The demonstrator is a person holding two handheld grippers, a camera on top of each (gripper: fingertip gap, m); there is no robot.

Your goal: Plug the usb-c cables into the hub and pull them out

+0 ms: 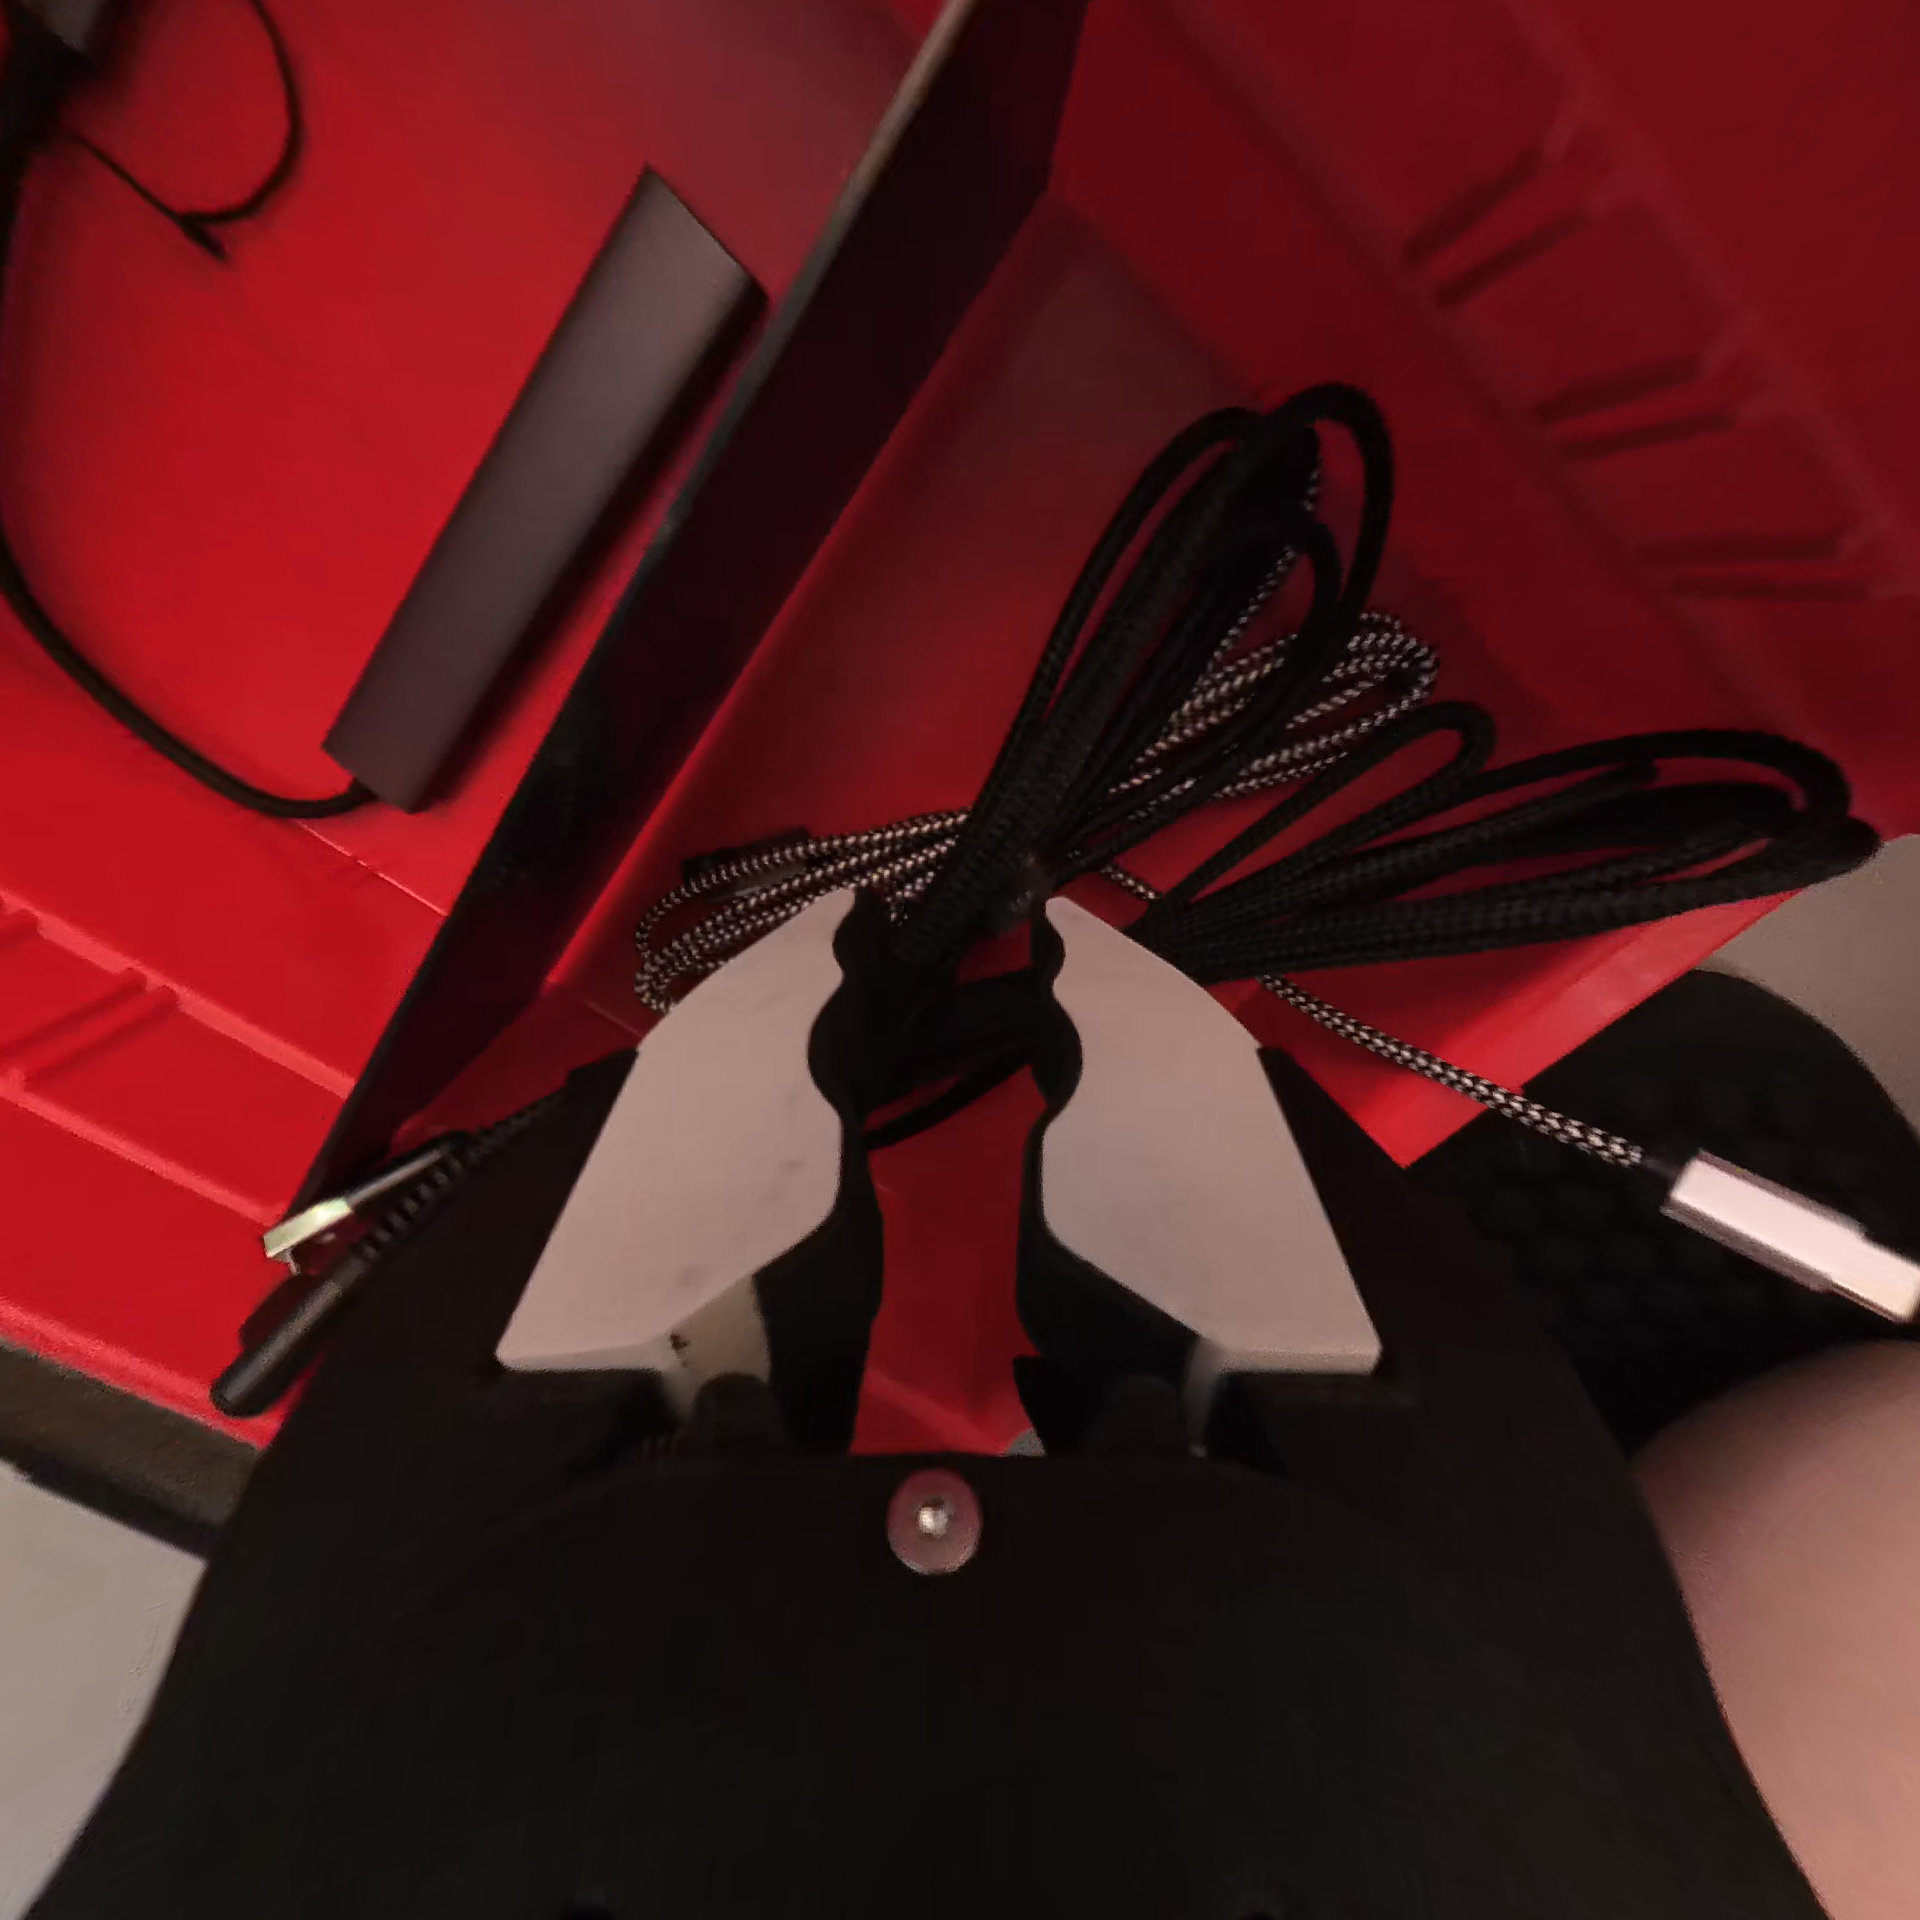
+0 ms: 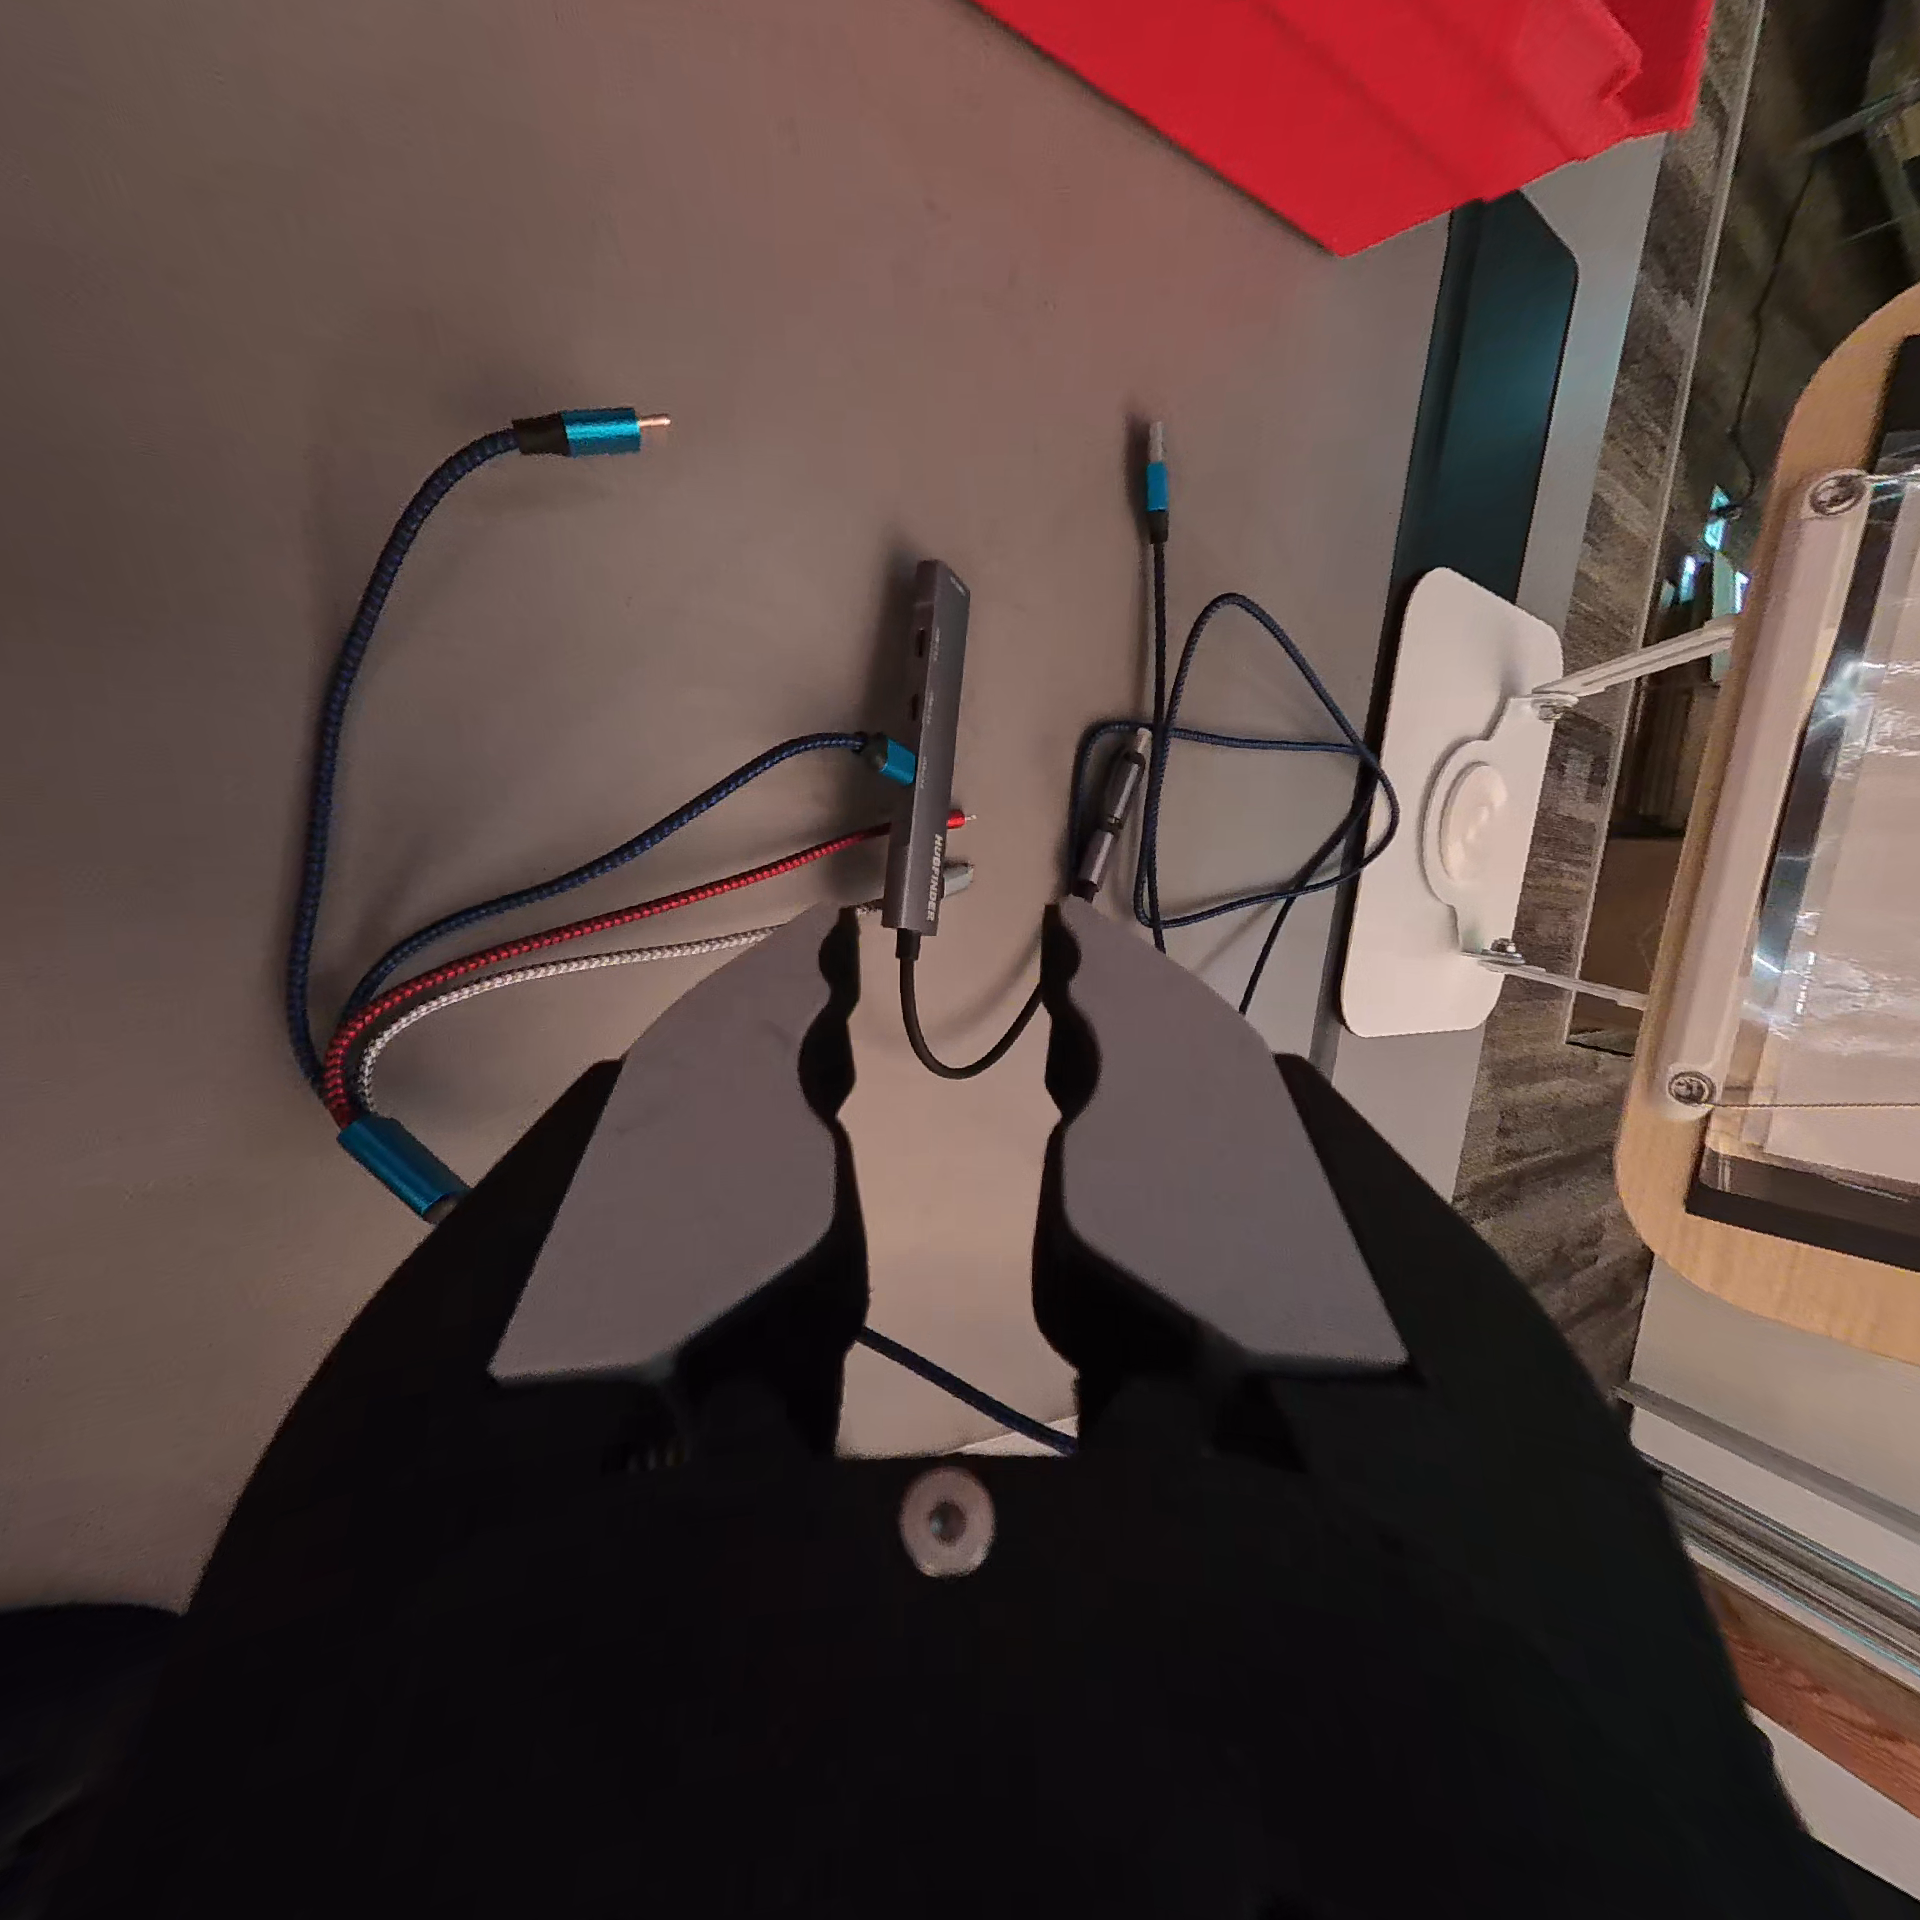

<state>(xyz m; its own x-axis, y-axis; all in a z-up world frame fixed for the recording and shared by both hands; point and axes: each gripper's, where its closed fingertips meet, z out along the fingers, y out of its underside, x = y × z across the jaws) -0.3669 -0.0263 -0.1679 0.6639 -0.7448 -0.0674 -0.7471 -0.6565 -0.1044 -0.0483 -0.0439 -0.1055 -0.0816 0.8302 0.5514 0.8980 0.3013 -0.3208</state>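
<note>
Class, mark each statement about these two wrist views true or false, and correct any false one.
1. The left gripper grips a bundle of black braided cables. True.
2. The right gripper holds the grey hub. False: it is open, holding nothing.
3. A blue-tipped cable meets the hub's side. True.
4. The second hub lies in a green bin. False: the bin is red.

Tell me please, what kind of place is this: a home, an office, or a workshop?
Probably an office or lab workbench, though I cannot be sure. A grey table holds a USB hub with braided cables, a red plastic bin stores bundled cables, and a clear acrylic stand stands beside.
</note>
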